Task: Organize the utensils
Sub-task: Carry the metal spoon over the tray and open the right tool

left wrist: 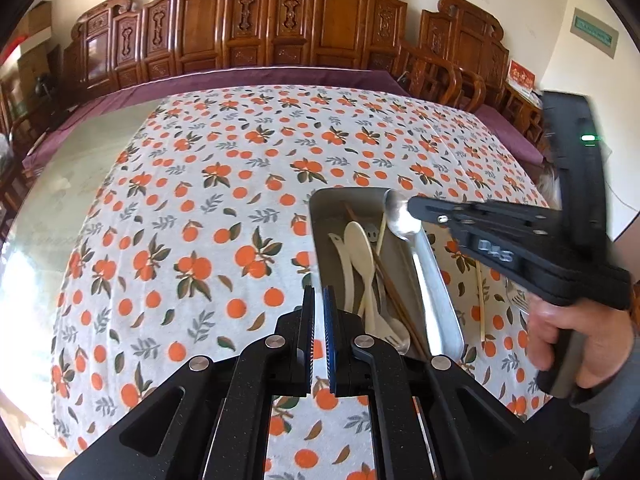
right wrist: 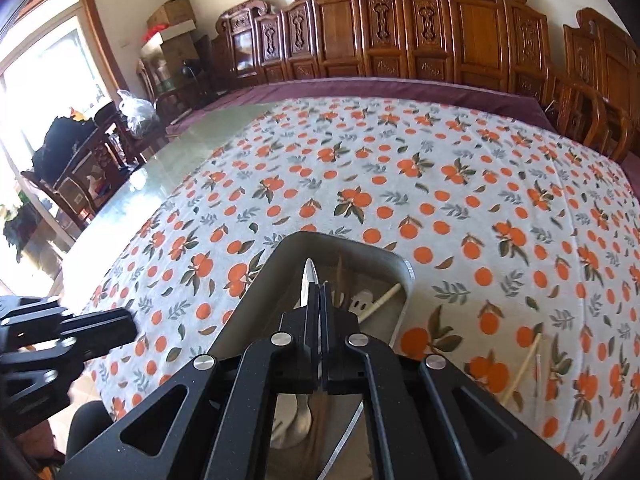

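Note:
A metal tray (left wrist: 440, 312) on the orange-print tablecloth holds white plastic spoons (left wrist: 360, 252), brown chopsticks and a pale chopstick. My right gripper (left wrist: 412, 204) is shut on a metal spoon (left wrist: 400, 216) and holds it over the tray's far end; in the right wrist view the spoon (right wrist: 309, 280) sticks out past the fingertips above the tray (right wrist: 360, 252). My left gripper (left wrist: 319, 300) is nearly shut and empty, just left of the tray's near end. A pale chopstick (left wrist: 480, 304) and a metal fork (left wrist: 516, 296) lie right of the tray.
The tablecloth (left wrist: 224, 216) covers a glass-topped table with a purple border. Carved wooden chairs (left wrist: 280, 28) line the far side. Two pale chopsticks (right wrist: 524, 364) lie on the cloth right of the tray. The left gripper shows at the left edge (right wrist: 80, 336).

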Motion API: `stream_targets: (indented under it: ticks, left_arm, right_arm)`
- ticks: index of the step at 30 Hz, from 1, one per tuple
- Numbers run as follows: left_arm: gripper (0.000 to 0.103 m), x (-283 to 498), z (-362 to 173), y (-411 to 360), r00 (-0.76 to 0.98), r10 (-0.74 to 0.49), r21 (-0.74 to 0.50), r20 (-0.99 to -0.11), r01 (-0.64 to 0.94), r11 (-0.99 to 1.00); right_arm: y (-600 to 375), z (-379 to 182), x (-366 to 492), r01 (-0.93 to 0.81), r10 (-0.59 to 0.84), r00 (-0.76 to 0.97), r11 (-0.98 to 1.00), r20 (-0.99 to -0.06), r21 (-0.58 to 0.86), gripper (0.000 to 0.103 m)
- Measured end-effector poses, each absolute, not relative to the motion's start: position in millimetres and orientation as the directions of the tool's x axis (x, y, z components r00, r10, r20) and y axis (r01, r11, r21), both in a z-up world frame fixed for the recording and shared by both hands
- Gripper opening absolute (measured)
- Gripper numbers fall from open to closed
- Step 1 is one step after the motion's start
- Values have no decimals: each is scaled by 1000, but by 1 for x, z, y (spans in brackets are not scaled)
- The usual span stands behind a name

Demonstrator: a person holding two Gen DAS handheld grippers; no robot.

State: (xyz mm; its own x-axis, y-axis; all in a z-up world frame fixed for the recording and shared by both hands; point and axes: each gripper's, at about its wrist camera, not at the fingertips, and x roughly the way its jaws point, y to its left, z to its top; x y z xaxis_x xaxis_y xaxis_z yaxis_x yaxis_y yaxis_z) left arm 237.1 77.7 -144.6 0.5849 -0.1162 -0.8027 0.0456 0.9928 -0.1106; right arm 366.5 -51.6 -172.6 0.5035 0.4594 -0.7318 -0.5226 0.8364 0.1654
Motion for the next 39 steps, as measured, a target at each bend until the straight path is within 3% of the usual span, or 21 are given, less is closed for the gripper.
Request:
stream_targets:
  ticks: [23, 36, 39]
  left_arm:
    - [3, 221, -137, 92, 596, -102, -112, -797, 21, 993]
    - [4, 213, -130, 68, 604, -116, -105, -788, 54, 993]
    - [8, 210, -127, 59, 609, -124, -104, -783, 68, 992]
  right_arm:
    - [-1, -213, 386, -520, 452, 419, 830, -787, 200, 3]
    - [-63, -168, 344, -563, 474, 501, 814, -724, 144, 5]
    - [-84, -154, 326, -566, 472, 526, 815, -708, 123, 5]
